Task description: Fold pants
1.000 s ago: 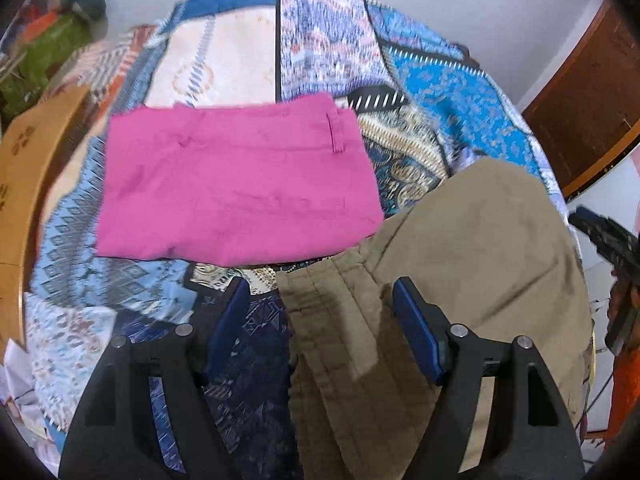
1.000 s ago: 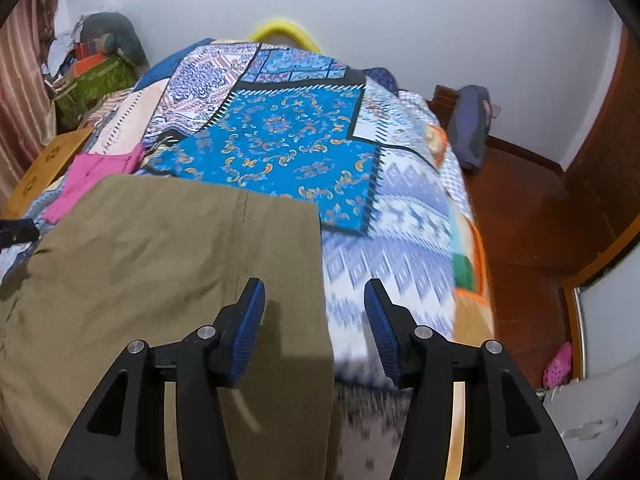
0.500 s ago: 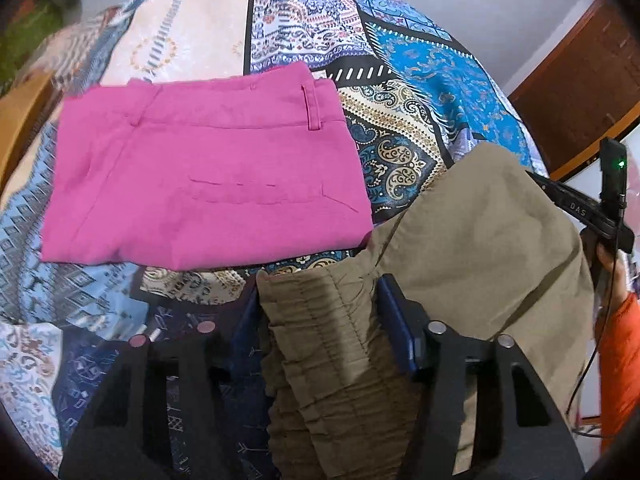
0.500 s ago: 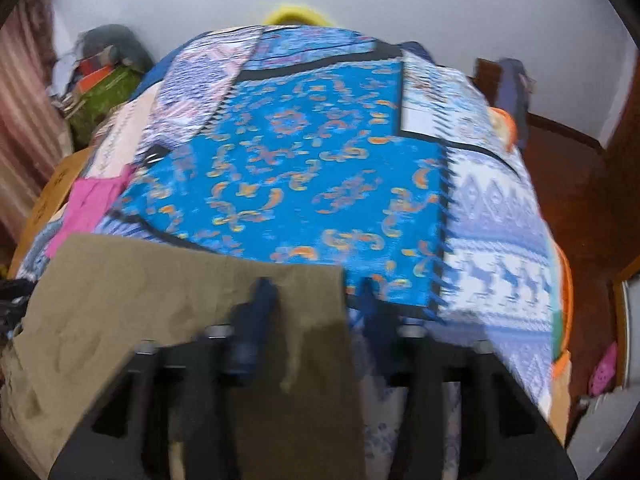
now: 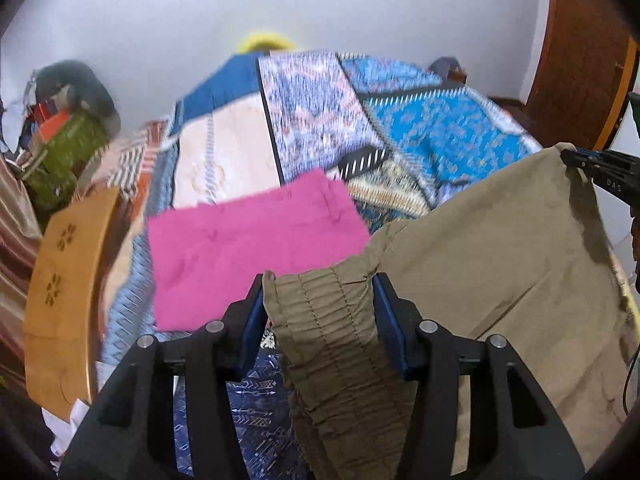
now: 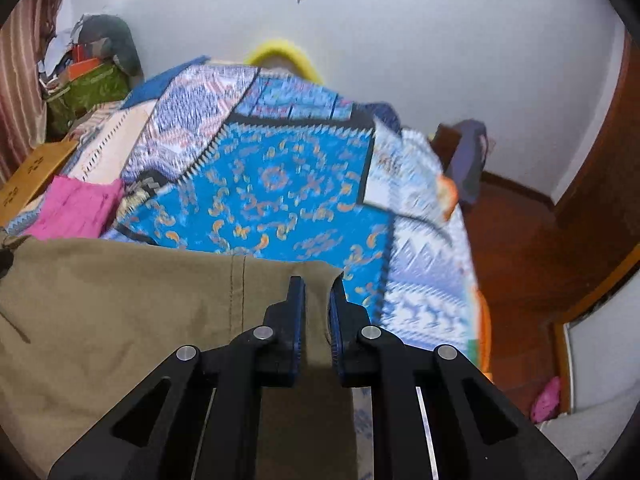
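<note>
Olive-khaki pants (image 5: 492,280) hang lifted over the patchwork bed. My left gripper (image 5: 318,312) is shut on their gathered elastic waistband (image 5: 320,320). My right gripper (image 6: 317,300) is shut on the far corner of the same pants (image 6: 120,312), and it shows at the right edge of the left wrist view (image 5: 600,168). The cloth stretches between the two grippers and sags below them.
Folded pink pants (image 5: 248,248) lie flat on the patchwork bedspread (image 6: 280,184) to the left. A wooden board (image 5: 60,292) stands at the bed's left edge. Bags and clutter (image 6: 88,76) sit in the back left corner. Brown floor (image 6: 516,248) lies to the right.
Both grippers closed on the khaki pants and raised them off the bed. The views tilted up toward the wall.
</note>
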